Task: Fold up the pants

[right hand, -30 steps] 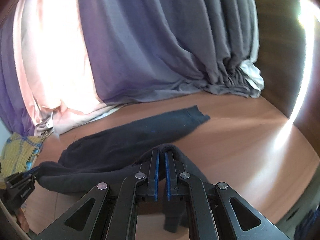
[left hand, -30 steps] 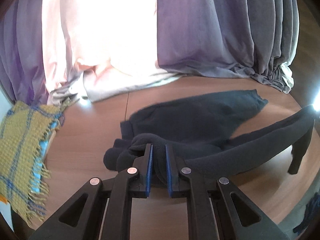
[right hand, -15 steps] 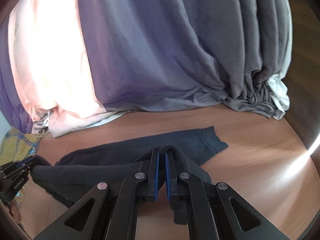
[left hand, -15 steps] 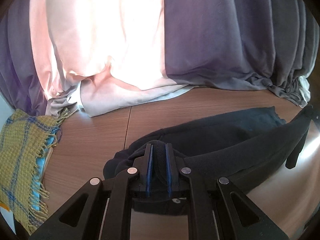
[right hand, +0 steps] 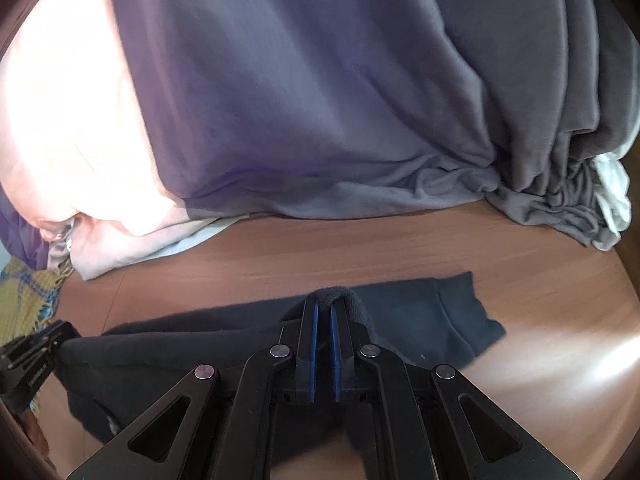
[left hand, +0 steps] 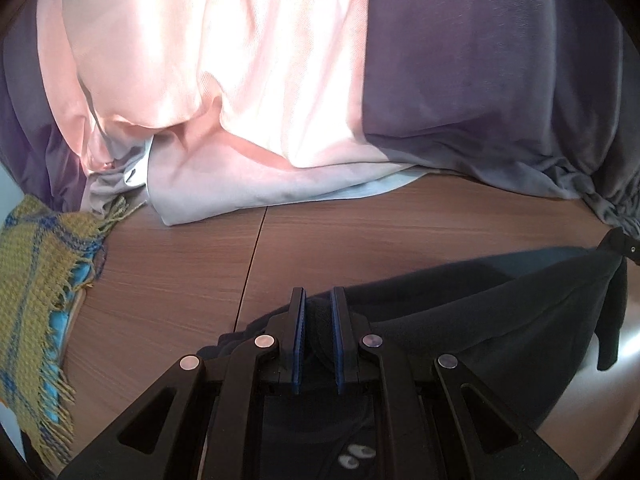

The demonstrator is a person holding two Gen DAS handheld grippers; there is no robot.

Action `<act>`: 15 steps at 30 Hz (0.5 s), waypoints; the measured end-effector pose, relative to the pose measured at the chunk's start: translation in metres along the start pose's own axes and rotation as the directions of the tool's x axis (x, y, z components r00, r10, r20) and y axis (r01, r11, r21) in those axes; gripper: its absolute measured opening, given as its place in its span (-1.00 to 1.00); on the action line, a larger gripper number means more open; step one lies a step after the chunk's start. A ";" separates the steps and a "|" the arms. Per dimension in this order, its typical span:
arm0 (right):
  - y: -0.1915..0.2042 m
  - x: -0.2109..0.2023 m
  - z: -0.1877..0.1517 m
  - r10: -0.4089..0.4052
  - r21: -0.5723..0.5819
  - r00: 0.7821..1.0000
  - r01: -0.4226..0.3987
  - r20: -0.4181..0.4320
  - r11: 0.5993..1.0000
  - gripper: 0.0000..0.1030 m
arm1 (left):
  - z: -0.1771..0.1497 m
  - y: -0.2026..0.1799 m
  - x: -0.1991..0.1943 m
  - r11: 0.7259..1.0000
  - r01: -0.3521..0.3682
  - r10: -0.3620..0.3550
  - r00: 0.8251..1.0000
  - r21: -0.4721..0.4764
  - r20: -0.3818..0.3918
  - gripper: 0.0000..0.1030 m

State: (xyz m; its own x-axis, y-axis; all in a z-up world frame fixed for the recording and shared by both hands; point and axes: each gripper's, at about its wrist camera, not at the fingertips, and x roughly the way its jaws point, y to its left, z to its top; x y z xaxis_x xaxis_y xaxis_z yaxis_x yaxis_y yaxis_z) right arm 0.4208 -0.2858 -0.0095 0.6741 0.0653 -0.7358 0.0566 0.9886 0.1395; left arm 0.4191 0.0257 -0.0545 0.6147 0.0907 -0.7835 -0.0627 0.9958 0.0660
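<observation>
**Both grippers clamped on dark pants above wooden table**

The left gripper points forward and slightly downward over the brown wood-grain table. Its blue-padded jaws are nearly together, pinching a fold of the dark navy fleece pants. From that grip the cloth runs taut to the right, where it meets the right gripper at the frame edge; a short end of fabric hangs below that point.

In the right wrist view, the right gripper is likewise level with the tabletop and aimed toward the curtains. Its jaws are closed to a narrow gap with a bunched ridge of the pants gripped at the tips. Beyond the tips, one pant leg lies flat on the table, its ribbed cuff toward the right. The left gripper shows at the left edge, holding the other end of the lifted span.

Background: grey-purple drapes and a pale pink sunlit curtain pool at the table's far edge. A mustard-yellow fringed woven throw with blue stripes lies at the left side.
</observation>
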 end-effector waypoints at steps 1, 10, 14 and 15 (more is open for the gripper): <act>0.000 0.010 0.004 0.005 0.010 1.000 -0.005 -0.014 1.000 -0.88 | 0.003 0.000 0.006 1.000 -0.002 0.002 1.000 -0.006 -0.006 -0.74; 0.001 0.080 0.018 0.009 0.057 0.993 -0.003 -0.114 0.998 -0.88 | 0.016 0.003 0.051 0.998 -0.047 0.045 0.998 -0.045 -0.049 -0.94; 0.002 0.101 0.019 -0.049 0.032 0.989 0.054 -0.136 0.998 -0.88 | 0.017 0.009 0.067 0.996 -0.073 0.071 0.995 -0.040 -0.068 -0.95; 0.002 0.105 0.019 -0.058 0.025 0.988 0.062 -0.141 0.998 -0.88 | 0.016 0.008 0.071 0.997 -0.076 0.074 0.994 -0.028 -0.075 -0.95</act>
State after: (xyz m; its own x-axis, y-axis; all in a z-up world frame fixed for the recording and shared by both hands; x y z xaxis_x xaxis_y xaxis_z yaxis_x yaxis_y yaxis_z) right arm 0.5061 -0.2792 -0.0738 0.5593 0.0263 -0.8285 0.1166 0.9871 0.1100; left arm 0.4745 0.0405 -0.1000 0.5476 0.1630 -0.8207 -0.1309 0.9855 0.1084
